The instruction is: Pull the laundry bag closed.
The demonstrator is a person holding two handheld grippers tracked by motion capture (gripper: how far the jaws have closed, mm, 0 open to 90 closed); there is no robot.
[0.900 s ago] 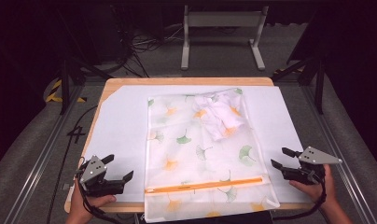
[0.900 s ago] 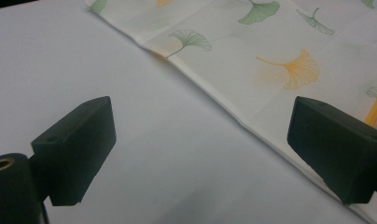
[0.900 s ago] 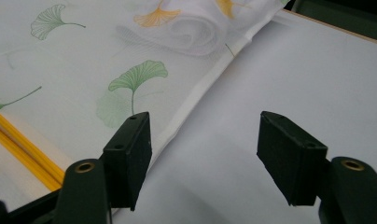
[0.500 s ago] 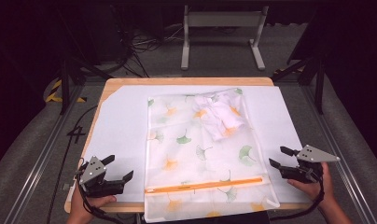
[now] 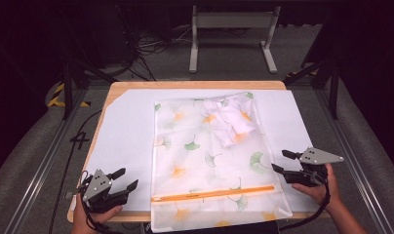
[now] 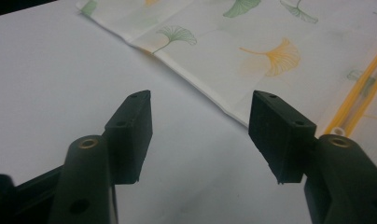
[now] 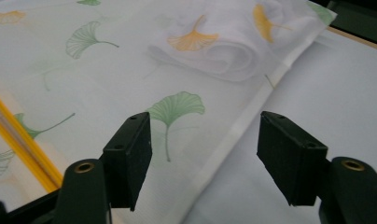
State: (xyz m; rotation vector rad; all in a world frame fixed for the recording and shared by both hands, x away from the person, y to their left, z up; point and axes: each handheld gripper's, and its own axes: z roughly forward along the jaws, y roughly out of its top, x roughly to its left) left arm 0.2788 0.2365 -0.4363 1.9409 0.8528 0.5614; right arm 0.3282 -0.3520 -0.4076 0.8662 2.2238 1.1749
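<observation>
The left gripper (image 5: 123, 178) sits at the near left corner of the white sheet (image 5: 127, 126), just left of the mesh bag (image 5: 209, 161). Its jaws stand wide apart and hold nothing. In the left gripper view the bag's left edge (image 6: 191, 81) runs just beyond the jaw tips, ahead and to their right, with bare sheet under them.

The bag lies flat in the middle of the sheet, its long axis running away from the person. An orange zipper (image 5: 212, 193) crosses it near the front end, and a bundle of white cloth (image 5: 231, 122) sits inside toward the far right corner.

The right gripper (image 5: 281, 161) is just right of the bag, above the zipper's right end, jaws also spread wide and empty. In the right gripper view (image 7: 203, 154) the bag's right edge (image 7: 245, 119) passes between the jaws, so this hand looks nearer to a grip. Both have open sheet on their outer sides; the front of the bag overhangs the table edge (image 5: 131, 217)
</observation>
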